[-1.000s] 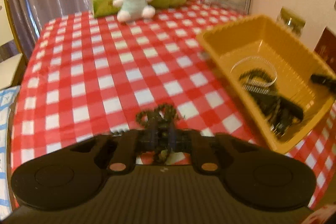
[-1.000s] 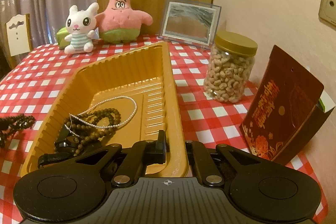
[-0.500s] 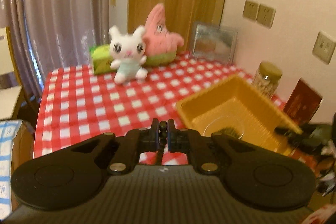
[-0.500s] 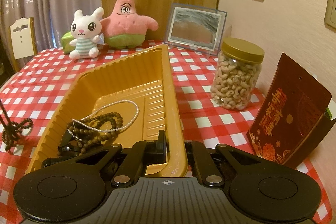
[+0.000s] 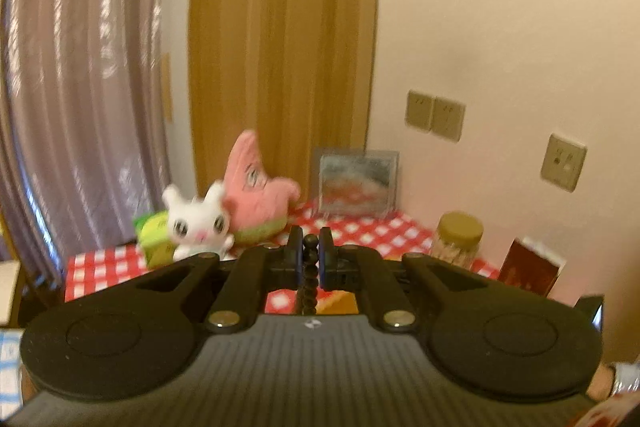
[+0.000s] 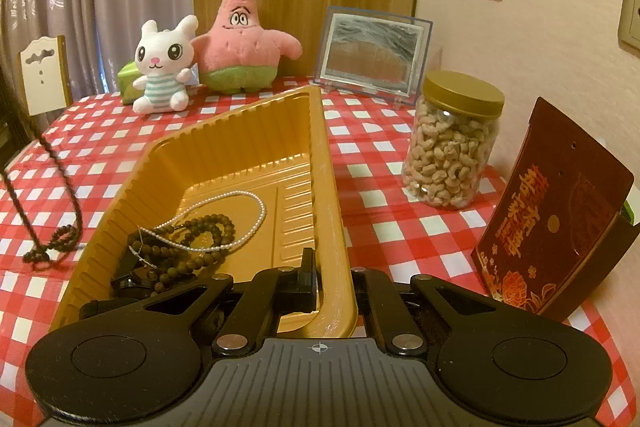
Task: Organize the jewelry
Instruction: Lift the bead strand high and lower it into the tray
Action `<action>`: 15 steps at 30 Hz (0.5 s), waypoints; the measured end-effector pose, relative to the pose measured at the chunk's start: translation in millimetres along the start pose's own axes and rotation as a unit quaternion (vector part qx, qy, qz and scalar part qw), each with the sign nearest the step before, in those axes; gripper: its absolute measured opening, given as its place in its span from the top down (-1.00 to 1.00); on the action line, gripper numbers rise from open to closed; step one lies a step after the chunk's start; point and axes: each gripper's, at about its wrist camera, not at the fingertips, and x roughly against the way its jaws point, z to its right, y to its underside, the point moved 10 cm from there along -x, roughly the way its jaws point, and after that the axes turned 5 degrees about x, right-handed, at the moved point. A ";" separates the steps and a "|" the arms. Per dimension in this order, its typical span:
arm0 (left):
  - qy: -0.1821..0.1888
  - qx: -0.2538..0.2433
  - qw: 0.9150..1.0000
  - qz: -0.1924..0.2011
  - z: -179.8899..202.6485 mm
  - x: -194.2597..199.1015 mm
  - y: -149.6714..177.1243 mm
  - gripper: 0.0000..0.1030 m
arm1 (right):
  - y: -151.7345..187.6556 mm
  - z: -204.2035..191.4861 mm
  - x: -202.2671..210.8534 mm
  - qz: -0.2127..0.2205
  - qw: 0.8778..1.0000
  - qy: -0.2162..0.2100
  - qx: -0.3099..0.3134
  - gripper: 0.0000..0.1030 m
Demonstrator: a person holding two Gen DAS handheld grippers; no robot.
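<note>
My left gripper (image 5: 310, 259) clamps a dark bead strand (image 5: 308, 269), which hangs left of the yellow tray (image 6: 328, 187), its low end by the tablecloth (image 6: 372, 195). My right gripper (image 6: 334, 283) pinches the tray's near rim.

- We are seeing a table (image 6: 372, 195) wearing a red-and-white checked cloth.
- Sitting on it: a yellow tray (image 6: 328, 163), nut jar (image 6: 452, 147), red box (image 6: 552, 215), picture frame (image 6: 372, 55), two plush toys (image 6: 240, 39).
</note>
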 end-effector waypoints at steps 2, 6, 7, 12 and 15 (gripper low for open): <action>0.008 -0.008 1.000 0.014 7.0 1.6 -17.4 0.88 | 0.0 -0.4 0.3 0.000 1.000 0.000 -0.001 0.91; 0.014 -0.028 0.998 0.049 19.7 8.0 -55.1 0.88 | 0.1 0.0 0.0 0.000 1.000 0.000 0.000 0.91; 0.019 -0.032 0.997 0.060 24.6 10.2 -65.6 0.88 | 0.1 0.0 0.0 0.000 1.000 0.000 -0.001 0.91; 0.043 -0.044 0.993 0.099 48.2 16.2 -105.9 0.88 | 0.5 -0.1 -1.8 -0.002 1.000 0.000 -0.003 0.91; 0.062 -0.046 0.990 0.119 63.5 21.1 -124.1 0.88 | 0.3 -0.2 -2.0 -0.002 1.000 0.000 -0.004 0.91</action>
